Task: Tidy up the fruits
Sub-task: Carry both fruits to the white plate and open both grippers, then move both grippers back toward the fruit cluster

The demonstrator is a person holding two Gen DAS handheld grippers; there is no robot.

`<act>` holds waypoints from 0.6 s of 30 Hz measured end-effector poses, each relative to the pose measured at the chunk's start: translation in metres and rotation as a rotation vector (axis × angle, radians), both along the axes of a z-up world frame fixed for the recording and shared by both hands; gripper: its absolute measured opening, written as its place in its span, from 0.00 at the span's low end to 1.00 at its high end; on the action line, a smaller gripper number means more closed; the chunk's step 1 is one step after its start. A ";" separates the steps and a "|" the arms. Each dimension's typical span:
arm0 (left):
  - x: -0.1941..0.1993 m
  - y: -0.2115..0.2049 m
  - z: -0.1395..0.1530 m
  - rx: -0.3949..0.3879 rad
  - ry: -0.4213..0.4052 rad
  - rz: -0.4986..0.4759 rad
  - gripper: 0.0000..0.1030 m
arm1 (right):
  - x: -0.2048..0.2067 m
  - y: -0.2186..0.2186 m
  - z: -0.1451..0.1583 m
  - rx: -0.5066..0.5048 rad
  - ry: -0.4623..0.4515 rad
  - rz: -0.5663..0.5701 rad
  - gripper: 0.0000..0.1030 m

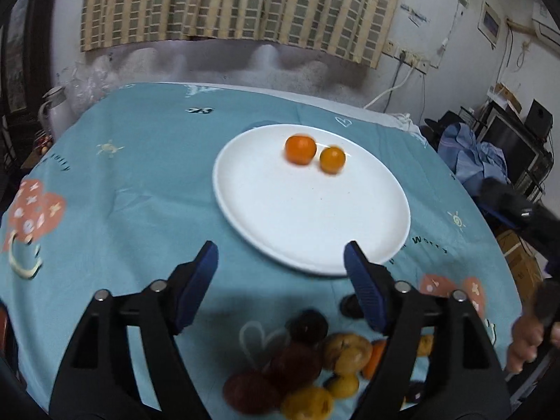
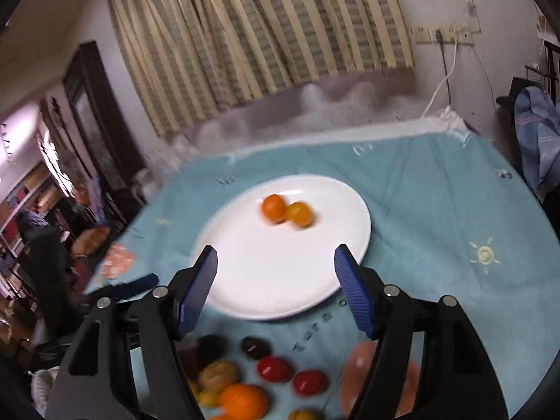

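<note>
Fruits are only partly sorted: two oranges, the larger (image 1: 300,149) and the smaller (image 1: 332,160), sit side by side on the far half of the plate (image 1: 280,231). The pile (image 1: 315,371) on the cloth (image 1: 122,192) just short of the plate is still to go; it holds at least eight pieces, too blurred to count exactly. Left gripper (image 1: 281,260) and right gripper (image 2: 275,262) both hang released and empty over the plate's near rim.
</note>
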State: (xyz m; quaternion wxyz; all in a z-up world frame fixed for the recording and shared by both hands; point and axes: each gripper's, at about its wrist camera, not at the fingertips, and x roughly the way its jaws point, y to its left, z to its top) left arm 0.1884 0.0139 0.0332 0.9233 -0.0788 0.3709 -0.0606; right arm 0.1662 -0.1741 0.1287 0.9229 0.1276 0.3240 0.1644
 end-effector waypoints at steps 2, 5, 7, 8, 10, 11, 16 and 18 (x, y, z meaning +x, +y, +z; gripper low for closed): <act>-0.029 0.006 0.000 0.003 -0.022 0.022 0.86 | -0.026 0.000 0.008 -0.023 -0.025 -0.009 0.82; -0.072 0.008 -0.011 0.040 -0.035 0.040 0.86 | -0.069 -0.004 0.003 -0.067 -0.064 -0.030 0.87; -0.094 0.008 -0.018 0.041 -0.034 0.035 0.86 | -0.089 -0.010 -0.007 -0.070 -0.066 -0.044 0.88; -0.100 0.008 -0.019 0.043 -0.034 0.030 0.86 | -0.099 -0.014 -0.015 -0.060 -0.062 -0.046 0.88; -0.114 0.001 -0.023 0.076 -0.045 0.022 0.86 | -0.111 -0.022 -0.030 -0.039 -0.041 -0.052 0.88; -0.117 -0.002 -0.024 0.105 -0.054 0.020 0.89 | -0.112 -0.024 -0.036 -0.037 -0.020 -0.058 0.88; -0.106 0.001 -0.034 0.172 -0.030 0.059 0.90 | -0.104 -0.023 -0.046 -0.002 0.043 -0.045 0.88; -0.098 0.009 -0.038 0.148 0.000 0.073 0.90 | -0.104 -0.020 -0.046 -0.020 0.040 -0.041 0.88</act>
